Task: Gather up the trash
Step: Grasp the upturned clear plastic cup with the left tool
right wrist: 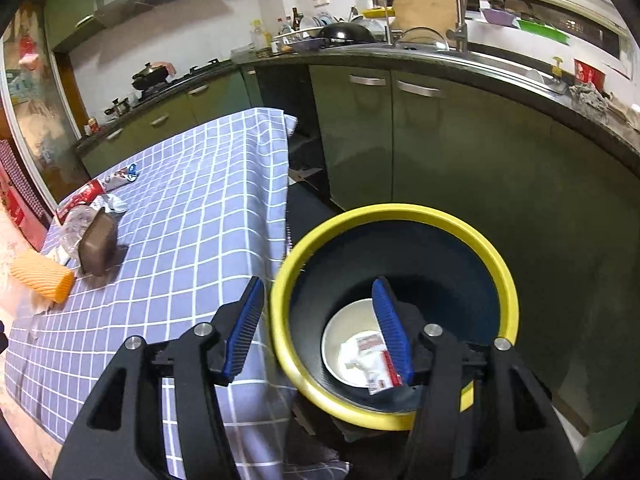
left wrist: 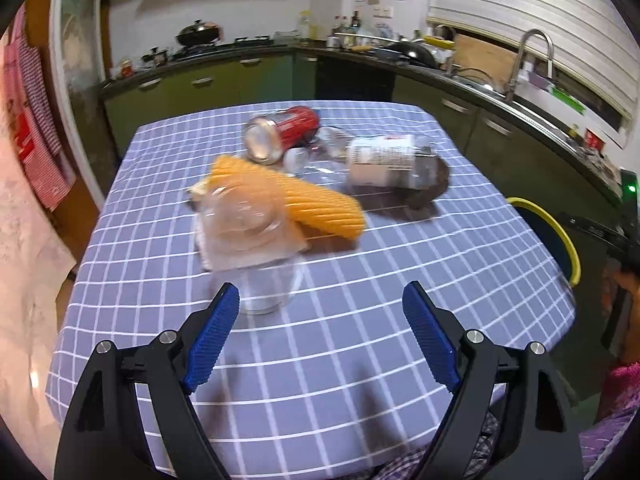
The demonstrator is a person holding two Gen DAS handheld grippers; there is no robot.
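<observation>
Trash lies on the blue checked tablecloth [left wrist: 360, 340]: a red can [left wrist: 288, 130] on its side, a clear bottle with a white label [left wrist: 382, 160], an orange ridged wrapper [left wrist: 320, 200] and a clear plastic cup [left wrist: 260, 288] under a crumpled clear lid [left wrist: 244, 224]. My left gripper [left wrist: 320, 290] is open above the near part of the table, its left fingertip right by the cup. My right gripper [right wrist: 318, 282] hangs open over the yellow-rimmed dark bin [right wrist: 400, 212], with nothing between the pads. In the bin lie a white bowl [right wrist: 344, 332] and a red-and-white wrapper [right wrist: 374, 354].
The bin stands on the floor by the table's right side, its rim [left wrist: 560, 232] also showing in the left wrist view. Green cabinets [right wrist: 440, 152] and a sink counter run behind it. A person's sleeve [left wrist: 616, 400] is at the lower right. A brown pad [right wrist: 96, 246] lies beside the orange wrapper [right wrist: 40, 280].
</observation>
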